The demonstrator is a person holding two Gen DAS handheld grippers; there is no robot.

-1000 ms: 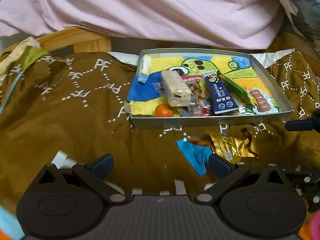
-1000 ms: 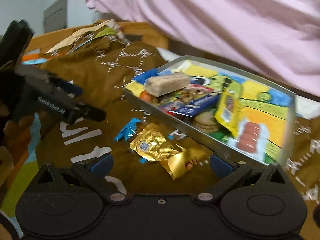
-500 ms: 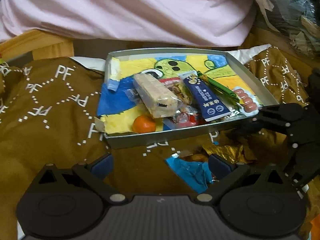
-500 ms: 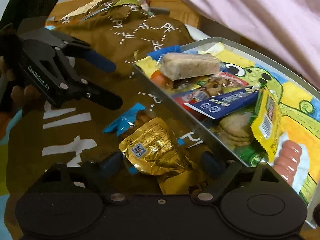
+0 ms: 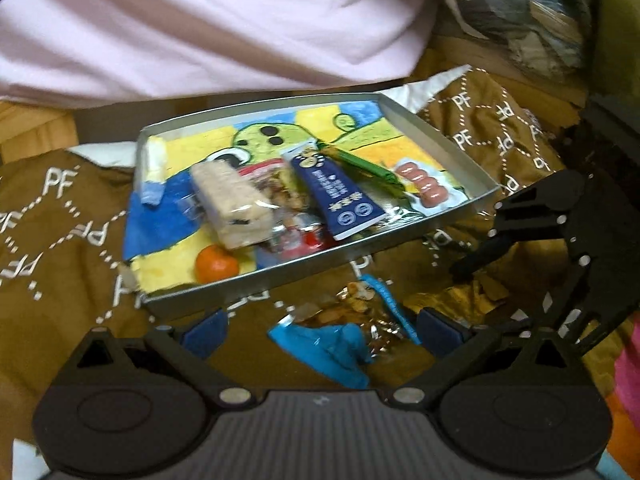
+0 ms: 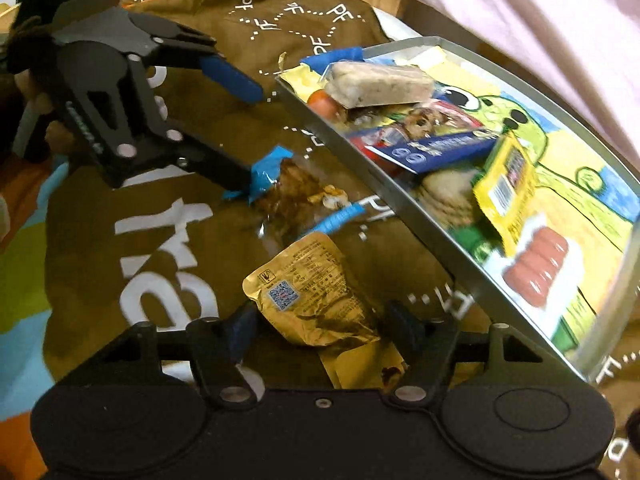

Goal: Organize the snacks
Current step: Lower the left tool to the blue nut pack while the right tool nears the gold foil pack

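Note:
A metal tray point(image 5: 248, 296) point(image 6: 400, 208) with a cartoon liner holds a cereal bar point(image 5: 232, 204), a small orange point(image 5: 216, 266), a dark blue packet point(image 5: 340, 200) and sausages point(image 5: 420, 188). In front of it, on the brown cloth, lie a clear nut packet with blue ends point(image 5: 332, 340) point(image 6: 296, 192) and a gold packet point(image 5: 460, 300) point(image 6: 312, 300). My left gripper point(image 5: 320, 330) point(image 6: 250, 140) is open around the nut packet, its lower finger at the blue end. My right gripper point(image 6: 322, 326) has closed in on both edges of the gold packet.
Brown cloth point(image 5: 60, 220) printed with white letters covers the surface. Pink fabric point(image 5: 200, 20) hangs behind the tray, and a dark crumpled bag point(image 5: 520, 8) sits at the back right. A hand point(image 6: 24, 80) holds the left gripper. A bright mat point(image 6: 24, 280) shows at the left.
The left gripper moved forward and right until the nut packet lay between its fingers. The right gripper dropped onto the gold packet and its fingers narrowed around it.

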